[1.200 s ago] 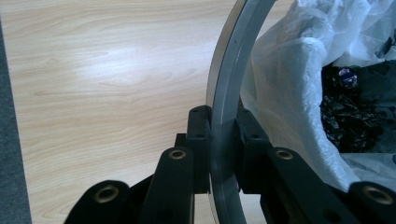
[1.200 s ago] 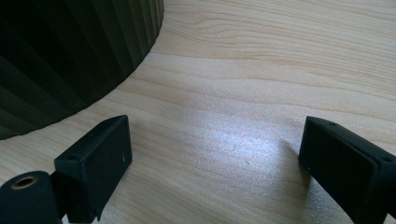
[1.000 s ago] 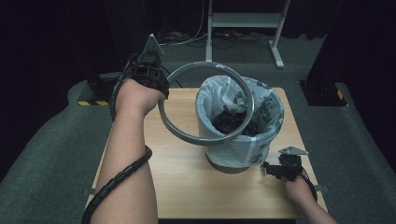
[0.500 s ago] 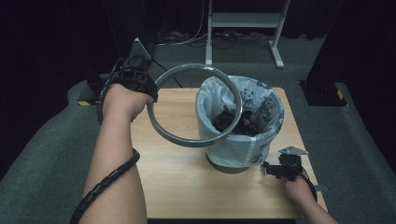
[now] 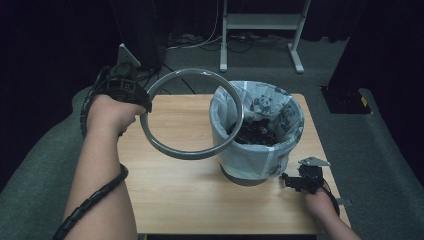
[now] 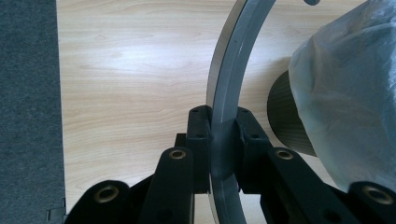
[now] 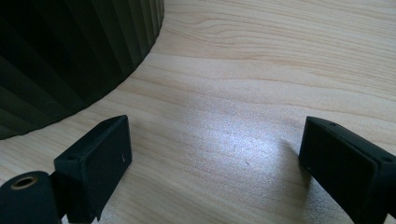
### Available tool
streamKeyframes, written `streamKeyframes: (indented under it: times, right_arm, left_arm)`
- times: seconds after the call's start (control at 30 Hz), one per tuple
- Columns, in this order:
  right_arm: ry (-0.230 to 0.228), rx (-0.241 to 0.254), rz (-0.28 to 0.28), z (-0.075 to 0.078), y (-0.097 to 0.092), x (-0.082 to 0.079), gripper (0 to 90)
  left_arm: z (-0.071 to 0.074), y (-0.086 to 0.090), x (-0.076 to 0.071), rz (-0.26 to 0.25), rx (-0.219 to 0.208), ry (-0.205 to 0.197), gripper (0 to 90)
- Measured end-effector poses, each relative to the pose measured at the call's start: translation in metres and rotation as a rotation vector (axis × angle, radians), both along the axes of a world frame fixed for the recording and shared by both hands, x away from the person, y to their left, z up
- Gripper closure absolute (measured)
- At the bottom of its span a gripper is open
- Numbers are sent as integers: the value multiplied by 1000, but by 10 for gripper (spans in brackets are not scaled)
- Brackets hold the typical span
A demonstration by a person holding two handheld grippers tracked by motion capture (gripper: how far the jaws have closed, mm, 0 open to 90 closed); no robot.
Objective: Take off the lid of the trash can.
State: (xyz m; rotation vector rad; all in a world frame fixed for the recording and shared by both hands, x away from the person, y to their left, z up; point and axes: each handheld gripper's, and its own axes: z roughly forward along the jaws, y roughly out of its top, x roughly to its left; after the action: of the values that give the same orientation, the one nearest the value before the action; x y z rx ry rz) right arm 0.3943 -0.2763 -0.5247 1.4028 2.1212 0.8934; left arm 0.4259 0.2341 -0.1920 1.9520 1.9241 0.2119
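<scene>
Ring removal looks done: the grey ring [image 5: 191, 114] is off the bin [image 5: 257, 135] and hangs in the air over the desk [image 5: 170, 200] toward its left edge, clamped between the jaws of the left tool [image 6: 223, 140]. Setting it down and pulling the panda-printed liner [image 5: 265, 107] seem left. The right tool [image 7: 215, 163] rests wide open and empty near the front right corner. No writing is readable.

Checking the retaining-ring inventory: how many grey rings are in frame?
1. The grey ring is held in the air by the left gripper, clamped on its rim, left of the lined bin and overlapping its edge. Another could be hidden under the bag.
</scene>
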Motion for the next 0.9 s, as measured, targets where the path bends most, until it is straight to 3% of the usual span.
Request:
streamKeyframes:
  times: [0.27, 0.5, 0.73, 0.9]
  right_arm:
    - [0, 2, 0, 0, 0, 0, 92]
    - [1, 1, 2, 0, 0, 0, 92]
    - [2, 2, 1, 0, 0, 0, 92]
    - [1, 0, 1, 0, 0, 0, 92]
  left_arm:
    - [-10, 18, -8, 18, 5, 17, 783]
    - [-10, 34, -17, 24, -7, 4, 784]
    - [-12, 55, -25, 67, -2, 13, 783]
    - [-14, 63, -28, 63, 3, -8, 782]
